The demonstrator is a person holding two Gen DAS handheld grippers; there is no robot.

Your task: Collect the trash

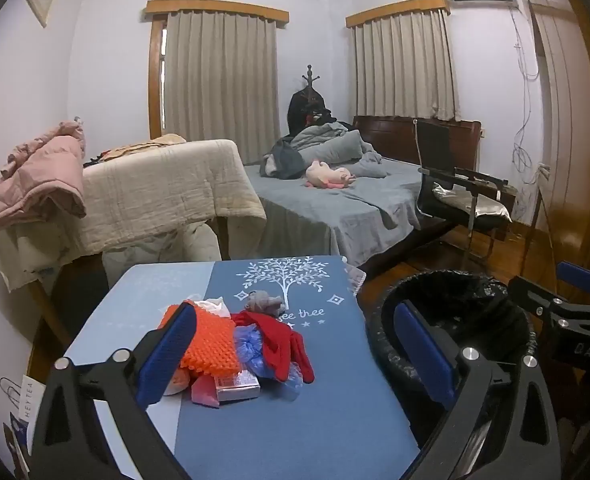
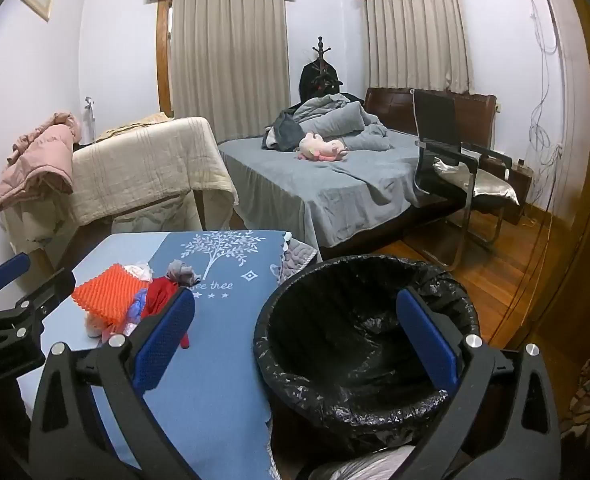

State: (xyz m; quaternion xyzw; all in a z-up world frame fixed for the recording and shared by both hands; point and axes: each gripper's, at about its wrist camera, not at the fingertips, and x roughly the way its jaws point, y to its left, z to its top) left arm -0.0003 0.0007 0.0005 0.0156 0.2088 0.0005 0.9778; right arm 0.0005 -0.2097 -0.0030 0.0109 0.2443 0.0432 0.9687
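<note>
Approach step: I hold both grippers, left and right, jaws wide and empty. Trash pile sits mid-tabletop; bin stands off its right edge. Next, I judge, the left must close on one piece.

The orange mesh pad hides part of the trash beneath it.
</note>
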